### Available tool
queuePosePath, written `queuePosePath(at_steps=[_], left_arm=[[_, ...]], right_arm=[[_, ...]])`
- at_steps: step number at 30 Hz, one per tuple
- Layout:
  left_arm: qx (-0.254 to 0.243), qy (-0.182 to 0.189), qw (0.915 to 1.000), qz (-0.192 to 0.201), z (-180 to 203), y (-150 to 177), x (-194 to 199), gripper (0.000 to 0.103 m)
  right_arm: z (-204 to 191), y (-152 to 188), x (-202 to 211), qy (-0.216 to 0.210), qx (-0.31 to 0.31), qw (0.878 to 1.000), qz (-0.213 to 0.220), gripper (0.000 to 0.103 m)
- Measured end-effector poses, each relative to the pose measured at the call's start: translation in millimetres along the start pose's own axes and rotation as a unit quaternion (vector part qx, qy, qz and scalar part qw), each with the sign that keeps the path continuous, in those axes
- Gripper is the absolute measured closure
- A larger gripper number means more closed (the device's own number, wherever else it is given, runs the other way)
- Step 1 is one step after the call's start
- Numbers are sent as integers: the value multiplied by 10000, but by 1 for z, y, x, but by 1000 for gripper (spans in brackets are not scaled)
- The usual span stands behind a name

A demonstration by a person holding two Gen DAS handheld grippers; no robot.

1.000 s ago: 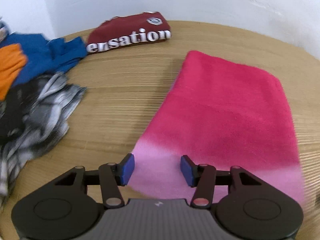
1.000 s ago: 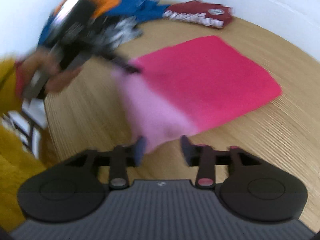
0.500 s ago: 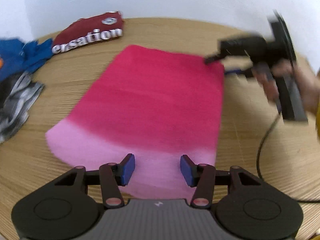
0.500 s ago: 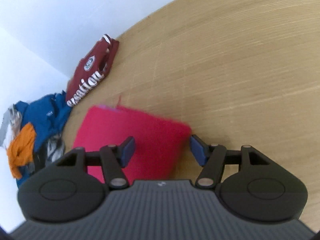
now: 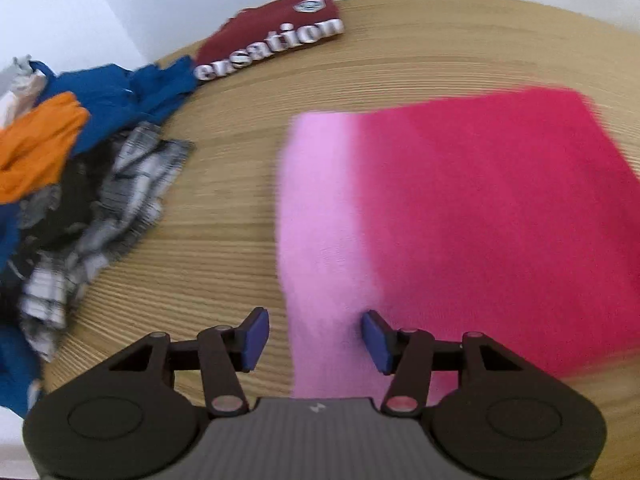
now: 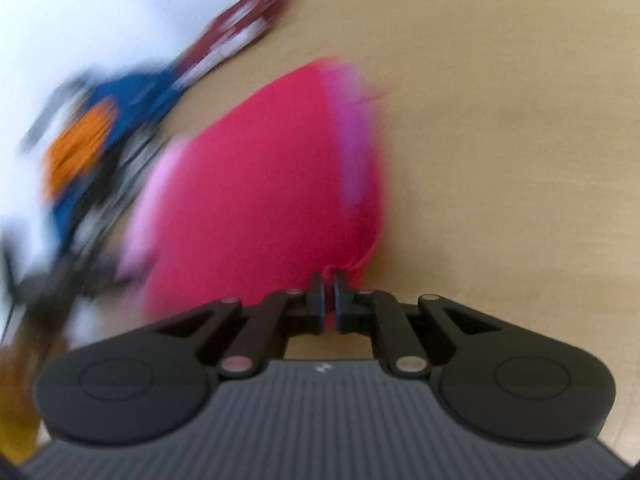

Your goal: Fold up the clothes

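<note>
Fuzzy pink-to-magenta towel (image 5: 460, 216) flat on ribbed wooden table (image 5: 224, 216), right tool (image 6: 329, 300) just snapped closed, now pinching its near corner, left tool (image 5: 316, 338) spread over pale edge

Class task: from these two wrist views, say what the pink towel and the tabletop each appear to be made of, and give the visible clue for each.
Pink towel: apparently soft terry or fleece cloth, matte and fuzzy, shading from pale pink to deep magenta; it bunches where the right gripper pinches its edge. Blur hides the weave.

Tabletop: looks like light wood or a wood-look laminate, with fine parallel grain lines and a dull sheen; which of the two is unclear.
</note>
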State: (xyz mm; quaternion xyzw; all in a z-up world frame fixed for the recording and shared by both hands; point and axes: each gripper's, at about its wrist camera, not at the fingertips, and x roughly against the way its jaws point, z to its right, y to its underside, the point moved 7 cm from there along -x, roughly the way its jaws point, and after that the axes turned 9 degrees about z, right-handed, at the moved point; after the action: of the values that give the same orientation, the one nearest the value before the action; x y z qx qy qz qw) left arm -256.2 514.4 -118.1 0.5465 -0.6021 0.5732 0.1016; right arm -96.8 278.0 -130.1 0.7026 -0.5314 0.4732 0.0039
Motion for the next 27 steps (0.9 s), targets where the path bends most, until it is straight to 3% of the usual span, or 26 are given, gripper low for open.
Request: queuePosePath(at_steps=[2,5,7,9,12,15,21,27], left_arm=[[-70,-100,9999,6,-15,-8,-12,48],[-144,-160,9997,105,-22,-23,-20,49],[-174,-195,9992,313,-21,-27,-9,50],[-219,-146,9985,473,-19,-26,6,50],[-331,127,9976,587,2,-15,29,50],[-474,395,9968,509,25,2,44,49],[-694,741,9946,193,51,26,37,49],[-828,1128,9898,280,45,27,30,48]], right_arm=[[-25,31,3,-355,348,9976,-480,93],[-38,37,9,-483,540,9968,-330,90],[-27,22,13,-182,295,9994,73,76],[-7,11,19,186,-98,9986,476,52],[16,17,19,353,-935,9930,626,51],[15,34,4,-13,-1493,9885,252,51],[-13,51,-12,-392,-1250,9911,215,53],[-11,59,-3,-91,-1805,9817,606,53]])
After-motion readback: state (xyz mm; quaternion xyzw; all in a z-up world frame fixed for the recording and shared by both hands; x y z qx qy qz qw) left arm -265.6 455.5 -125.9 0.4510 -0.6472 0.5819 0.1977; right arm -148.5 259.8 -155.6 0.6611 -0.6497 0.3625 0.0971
